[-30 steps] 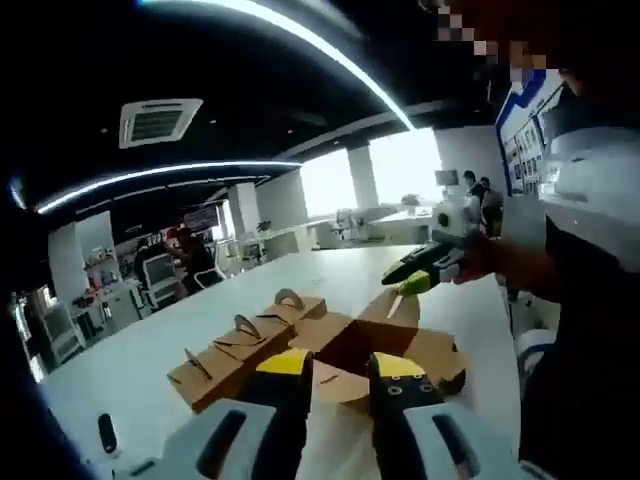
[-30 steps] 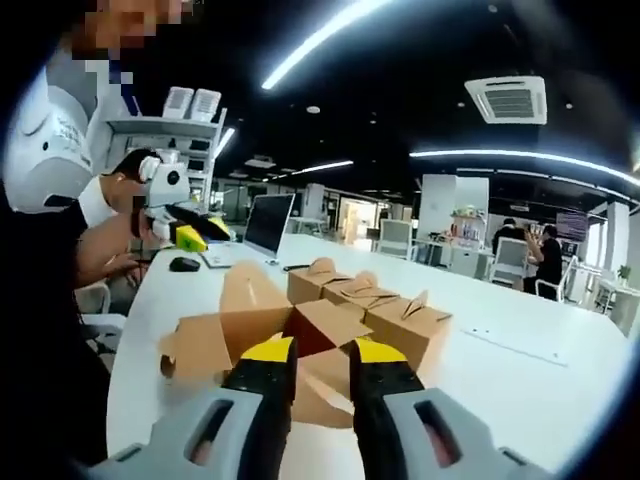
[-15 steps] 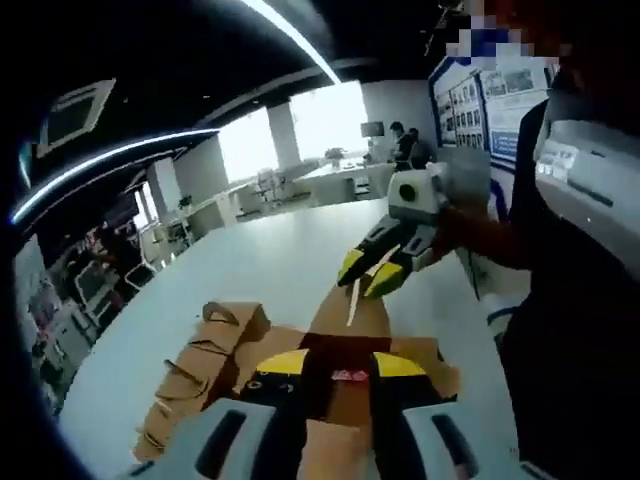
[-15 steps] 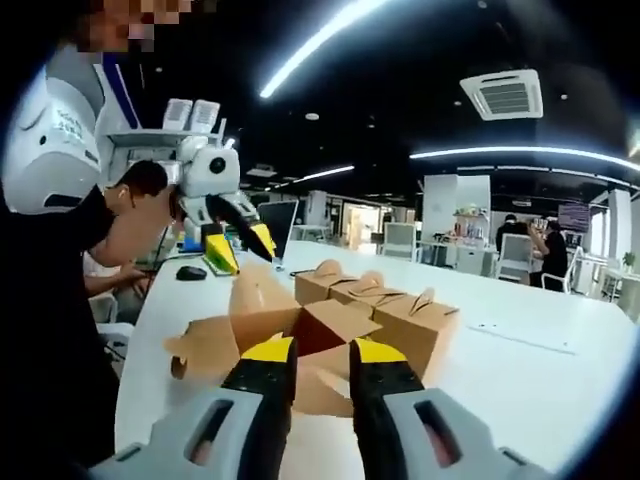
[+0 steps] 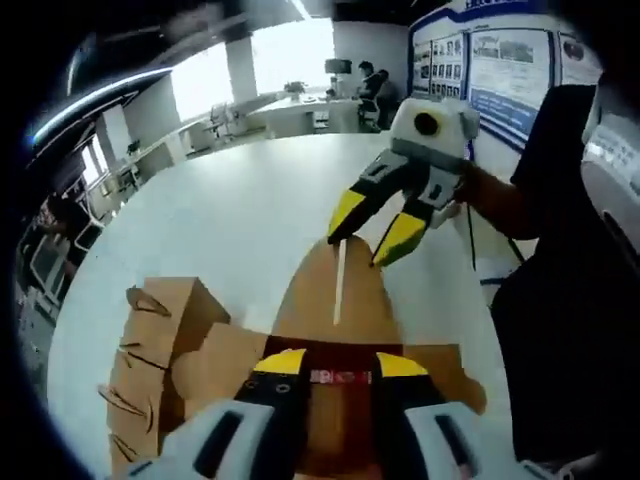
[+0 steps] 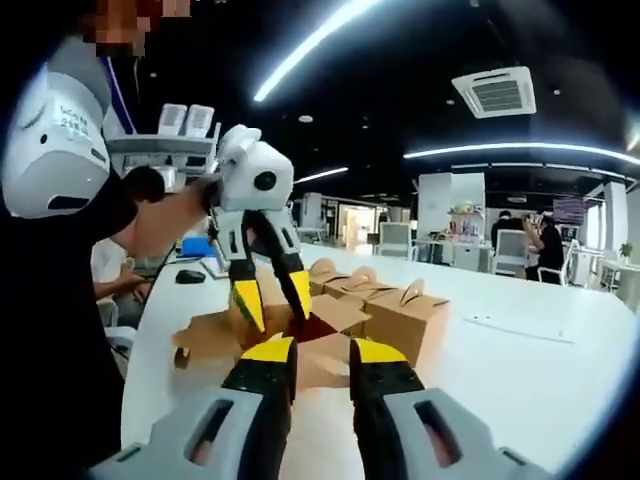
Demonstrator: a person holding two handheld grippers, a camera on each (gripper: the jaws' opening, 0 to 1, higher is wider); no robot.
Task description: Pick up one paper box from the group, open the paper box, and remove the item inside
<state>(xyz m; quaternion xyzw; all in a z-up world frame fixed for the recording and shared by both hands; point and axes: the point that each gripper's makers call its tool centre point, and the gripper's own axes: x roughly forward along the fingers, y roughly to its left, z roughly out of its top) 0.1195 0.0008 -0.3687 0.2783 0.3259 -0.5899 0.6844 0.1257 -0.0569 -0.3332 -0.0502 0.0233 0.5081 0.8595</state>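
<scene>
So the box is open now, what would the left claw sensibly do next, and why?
Probably dip the left gripper into the open box and close on the red item inside. Its jaws are spread and hang right over the opening, the flaps are folded back, and the right gripper hovers apart from it.

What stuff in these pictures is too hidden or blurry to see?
1. The item inside the open box: in the left gripper view a red strip with tiny white marks shows, cut off between the left gripper jaws.
2. The wall posters: text too small.
3. In the right gripper view, the left gripper covers the box opening.
</scene>
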